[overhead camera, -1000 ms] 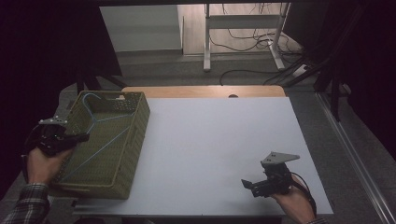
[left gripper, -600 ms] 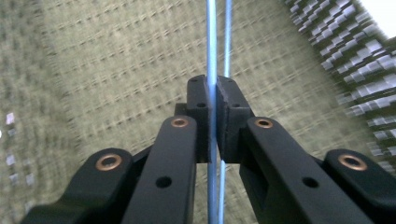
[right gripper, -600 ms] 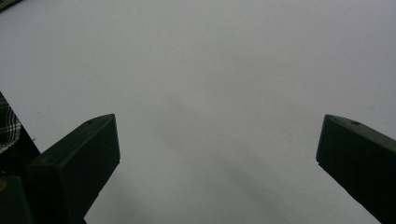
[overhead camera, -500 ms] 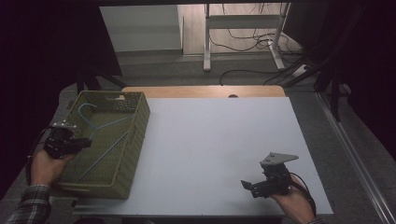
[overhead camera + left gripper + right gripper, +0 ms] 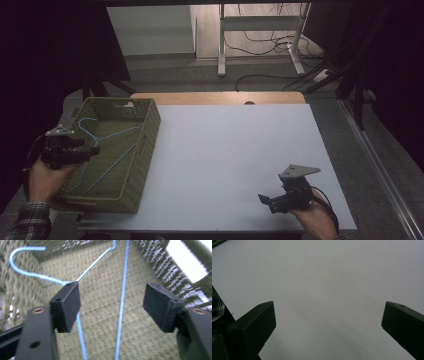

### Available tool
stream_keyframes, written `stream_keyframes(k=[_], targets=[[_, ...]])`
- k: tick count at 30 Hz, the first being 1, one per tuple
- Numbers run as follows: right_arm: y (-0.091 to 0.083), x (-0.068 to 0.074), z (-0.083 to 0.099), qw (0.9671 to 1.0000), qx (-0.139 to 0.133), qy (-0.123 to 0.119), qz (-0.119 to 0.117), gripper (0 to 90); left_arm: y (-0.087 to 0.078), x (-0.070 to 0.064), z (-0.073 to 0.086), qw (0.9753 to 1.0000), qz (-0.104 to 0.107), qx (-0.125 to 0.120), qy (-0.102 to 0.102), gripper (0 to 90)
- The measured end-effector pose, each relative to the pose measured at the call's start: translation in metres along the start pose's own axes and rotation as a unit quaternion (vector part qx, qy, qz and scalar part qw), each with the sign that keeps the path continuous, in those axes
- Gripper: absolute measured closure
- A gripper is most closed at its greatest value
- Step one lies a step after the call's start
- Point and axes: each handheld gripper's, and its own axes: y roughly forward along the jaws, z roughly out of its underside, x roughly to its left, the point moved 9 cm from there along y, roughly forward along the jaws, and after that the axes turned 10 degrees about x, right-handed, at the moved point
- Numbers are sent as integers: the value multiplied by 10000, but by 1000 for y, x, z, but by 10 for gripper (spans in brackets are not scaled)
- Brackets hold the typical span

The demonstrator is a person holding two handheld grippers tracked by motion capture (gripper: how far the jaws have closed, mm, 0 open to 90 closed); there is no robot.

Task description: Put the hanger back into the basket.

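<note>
Basket [image 5: 105,315] below; left gripper [image 5: 112,305] wide, empty.

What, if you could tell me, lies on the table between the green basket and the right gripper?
Nothing: in the high view, the white table is bare from the basket across to the right gripper, whose own view shows plain tabletop ahead.

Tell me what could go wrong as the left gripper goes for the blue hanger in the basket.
The left gripper is open over the blue hanger, which is thin wire lying flat on the woven floor; the pads may close without catching it. The hook sits close to the basket wall and could snag the weave on lifting, dragging the basket. The right gripper is too far off to steady it.
</note>
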Motion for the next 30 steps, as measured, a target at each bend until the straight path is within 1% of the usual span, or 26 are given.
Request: stream_keyframes(k=[1,2,7,10,13,14,16,18,22,25,27,30], targets=[[-1,0,0,10000,-20,21,-7,0,-2,-4,-1,10000,50,-58,5,248],[-2,0,1,10000,-26,23,-8,0,-5,-11,-3,9998,141,-145,23,226],[-5,0,3,9999,-84,60,-15,0,-13,-40,-7,9986,418,-321,108,109],[-7,1,4,9999,-118,78,-18,0,-19,-60,-8,9972,568,-429,246,71],[-10,1,5,9998,-156,84,2,0,-24,-79,-9,9948,760,-560,375,47],[-10,1,5,9998,-170,103,-2,0,-25,-85,-9,9943,795,-571,433,40],[-12,0,6,9998,-179,105,36,0,-26,-97,-8,9940,758,-575,544,31],[-14,0,7,9997,-220,117,67,0,-27,-106,-7,9929,840,-599,592,25],[-18,-2,9,9994,-285,126,147,0,-28,-122,-3,9906,1002,-689,619,15],[-21,-5,11,9992,-319,144,203,0,-26,-134,7,9898,1057,-687,659,9],[-23,-7,13,9990,-325,153,250,0,-24,-139,13,9894,1092,-686,670,7],[-26,-9,17,9988,-352,178,306,0,-19,-148,22,9897,1065,-612,741,4]])
